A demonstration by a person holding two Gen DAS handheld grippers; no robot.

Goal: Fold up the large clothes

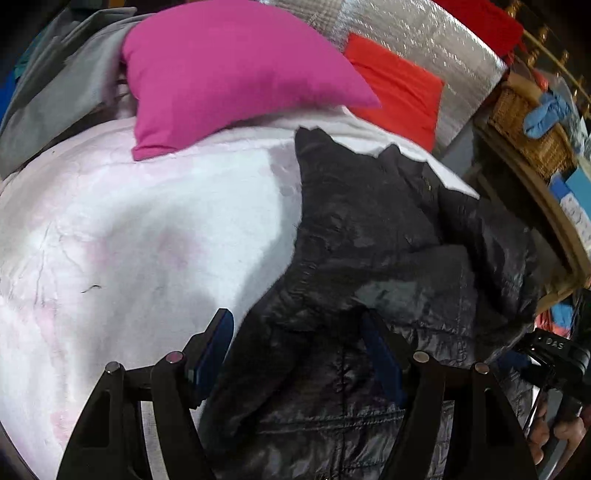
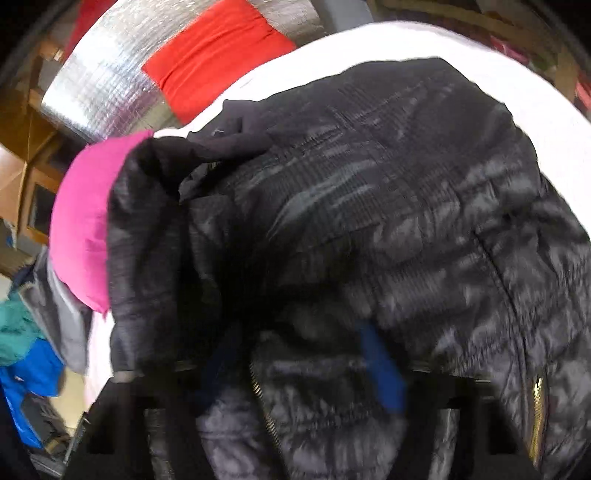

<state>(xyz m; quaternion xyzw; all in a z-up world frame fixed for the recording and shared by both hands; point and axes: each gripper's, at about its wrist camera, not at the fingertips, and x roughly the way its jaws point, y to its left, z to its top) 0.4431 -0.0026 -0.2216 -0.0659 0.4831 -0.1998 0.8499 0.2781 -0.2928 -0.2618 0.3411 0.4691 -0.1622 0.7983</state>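
Note:
A black quilted jacket [image 1: 369, 229] lies crumpled on the right part of a white and pink bedspread [image 1: 129, 221]. My left gripper [image 1: 297, 317] hovers over the jacket's near hem, open, with a fold of fabric between its blue pads [image 1: 218, 343] but not pinched. In the right wrist view the jacket [image 2: 369, 192] fills the frame, its gold zippers [image 2: 535, 398] showing. My right gripper [image 2: 295, 332] is down in the fabric; its blue pads [image 2: 382, 369] stand wide apart with jacket bunched between them. The picture is blurred.
A pink pillow [image 1: 229, 70] and a red pillow [image 1: 399, 92] lie at the bed's far end against a silver quilted headboard [image 1: 424, 33]. Grey clothing [image 1: 55, 85] is heaped far left. A wooden shelf with a wicker basket [image 1: 524, 125] borders the right. A hand [image 1: 565, 435] shows at lower right.

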